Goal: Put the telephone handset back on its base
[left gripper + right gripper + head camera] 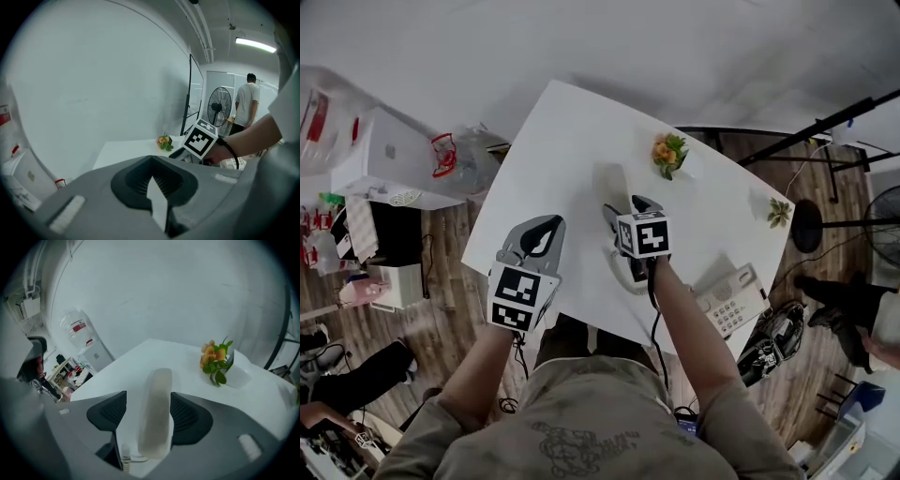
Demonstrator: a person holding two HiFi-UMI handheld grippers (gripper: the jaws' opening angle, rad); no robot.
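The cream telephone handset lies lengthwise on the white table, its coiled cord showing at its near end. My right gripper is open and straddles it: the right pad touches the handset's side and a narrow gap shows at the left pad. From the head view, the right gripper is at mid-table with the handset's end below its marker cube. The telephone base with its keypad sits to the right by the table's near edge. My left gripper hovers at the table's left side, shut and empty.
A small pot of orange flowers stands beyond the right gripper, and a second small plant is near the table's right edge. A floor fan and a standing person are off to the right. Shelves and boxes crowd the floor on the left.
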